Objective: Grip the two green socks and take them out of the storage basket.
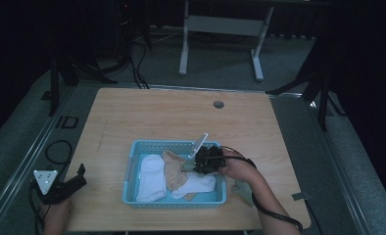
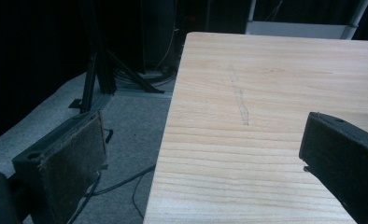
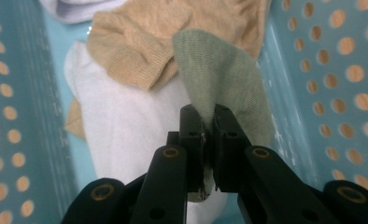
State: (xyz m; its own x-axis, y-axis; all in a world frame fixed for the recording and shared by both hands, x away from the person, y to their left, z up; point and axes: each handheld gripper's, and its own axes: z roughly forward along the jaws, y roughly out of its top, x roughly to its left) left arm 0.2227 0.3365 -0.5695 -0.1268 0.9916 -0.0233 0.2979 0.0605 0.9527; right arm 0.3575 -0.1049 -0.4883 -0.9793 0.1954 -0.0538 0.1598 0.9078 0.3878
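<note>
Right claw (image 3: 209, 114) is clamped tight on a green sock (image 3: 224, 79), pinching a fold of it between the two black jaws. The sock fans out just ahead of the tips and leans against the wall of the blue basket (image 3: 331, 74) on that side. Right past the green one there's a tan sock (image 3: 140, 46) bunched up, and under and beside the jaws a white sock (image 3: 121, 126) lies flat on the basket floor. From the high view the right claw (image 1: 197, 165) sits over the near right part of the basket (image 1: 132, 161), tips down among the socks, with another white sock (image 1: 151, 177) further off on the far side of the pile from it. Some green cloth (image 1: 240, 188) also lies on the bench (image 1: 156, 112) just behind the hand, outside the basket.

Left claw (image 1: 78, 177) is well away from all that, hanging at the bench's left edge. Its jaws stand wide apart with nothing between them, one pad (image 2: 77, 163) over the floor (image 2: 126, 121), the other over bare wood.
</note>
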